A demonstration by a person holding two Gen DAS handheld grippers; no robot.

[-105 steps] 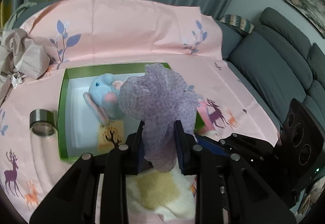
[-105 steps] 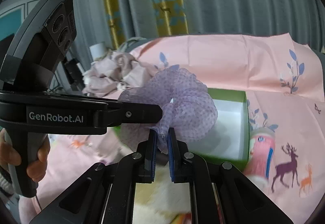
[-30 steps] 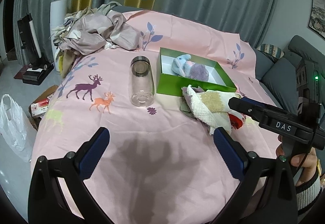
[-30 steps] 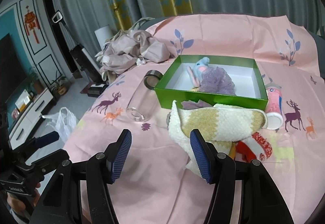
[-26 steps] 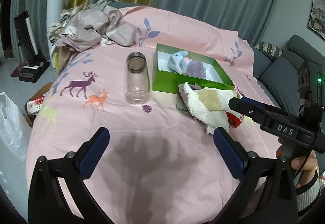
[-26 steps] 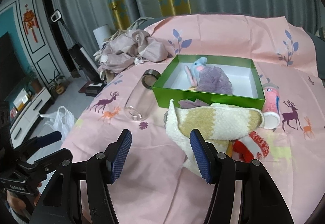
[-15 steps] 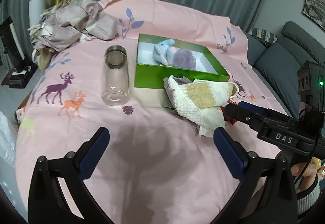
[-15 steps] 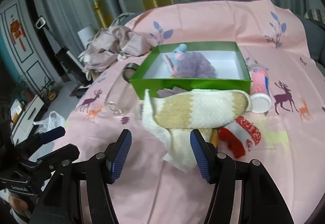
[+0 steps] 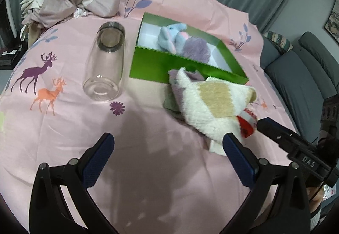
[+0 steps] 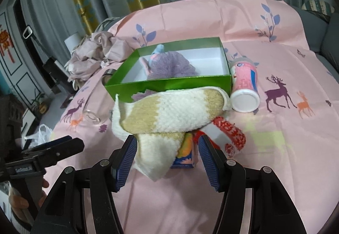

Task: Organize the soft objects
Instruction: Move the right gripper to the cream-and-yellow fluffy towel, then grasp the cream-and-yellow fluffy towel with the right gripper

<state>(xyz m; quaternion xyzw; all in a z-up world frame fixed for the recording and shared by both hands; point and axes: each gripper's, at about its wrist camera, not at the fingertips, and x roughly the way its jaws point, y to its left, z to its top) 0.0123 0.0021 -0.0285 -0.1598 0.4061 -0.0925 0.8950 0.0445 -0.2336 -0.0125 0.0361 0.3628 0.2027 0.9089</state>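
the cream and tan knitted cloth lies heaped on the pink deer-print tablecloth, just at the 6 o'clock side of the green box in the right wrist view, its lower flap hanging toward the camera. it looks light, thick and floppy, so it should bunch and droop when lifted; i judge the hanging flap at 6 o'clock the easiest place to pinch, taking a deep bite so the fluffy weave does not slip out.

the right gripper has its jaws spread wide, one on each side of that flap, holding nothing. a red and white sock pokes out at the cloth's 4 o'clock, over a small orange and blue carton partly hidden beneath. inside the box sit a purple mesh puff and a blue plush toy.

the left gripper is also wide open and empty, well back from the pile. a clear glass jar lies at the box's 9 o'clock, a pink tube at its 3 o'clock.
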